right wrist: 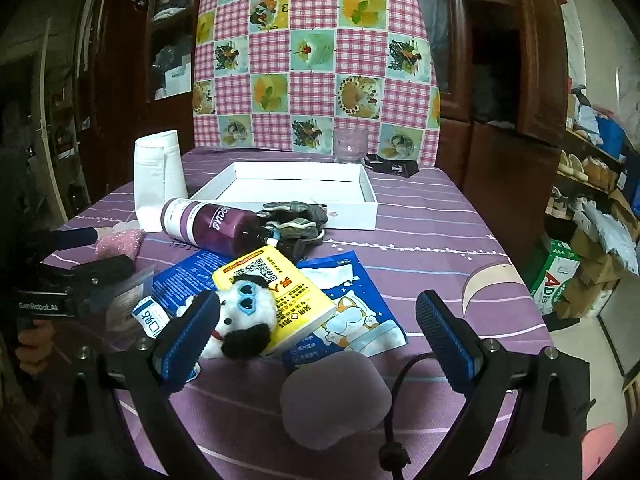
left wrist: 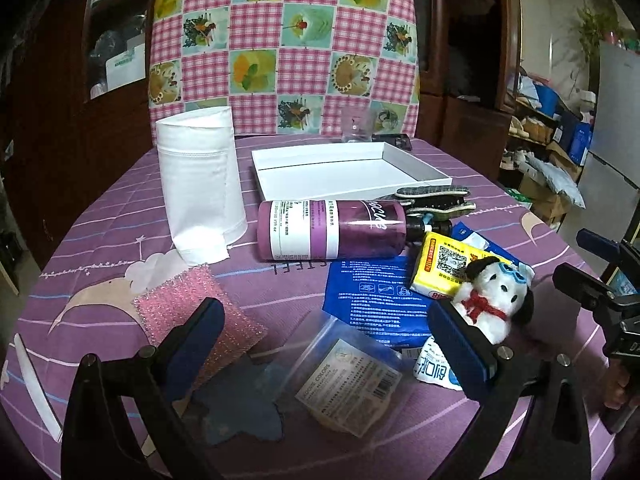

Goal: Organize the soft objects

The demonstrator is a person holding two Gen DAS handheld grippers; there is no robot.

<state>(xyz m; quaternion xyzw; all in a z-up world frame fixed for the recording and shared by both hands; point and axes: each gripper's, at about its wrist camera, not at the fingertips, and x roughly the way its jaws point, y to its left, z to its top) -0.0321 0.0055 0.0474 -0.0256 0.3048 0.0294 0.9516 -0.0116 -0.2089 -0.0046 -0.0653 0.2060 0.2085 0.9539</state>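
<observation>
The little plush dog [right wrist: 242,322] lies on the tabletop [right wrist: 432,216], leaning on the yellow tissue pack [right wrist: 280,296]. It is just beside the right gripper [right wrist: 316,332]. The dog touches, or almost touches, the blue pad of that gripper's left finger [right wrist: 192,328], so it sits off to the left of the gap and not in the middle. The right jaws are wide open and hold nothing.

The left gripper [left wrist: 332,340] is wide open too, and empty. From it, the dog [left wrist: 490,300] lies behind its right finger [left wrist: 460,344], outside the gap. So the right gripper looks like the nearer one. I think it must slide a bit to the left to get the dog between its fingers.

The dog's face points up and a little toward the right camera. Its long line runs from head to feet, slanting down to the left in the right view. The white box [right wrist: 372,200] waits well apart at the back.
</observation>
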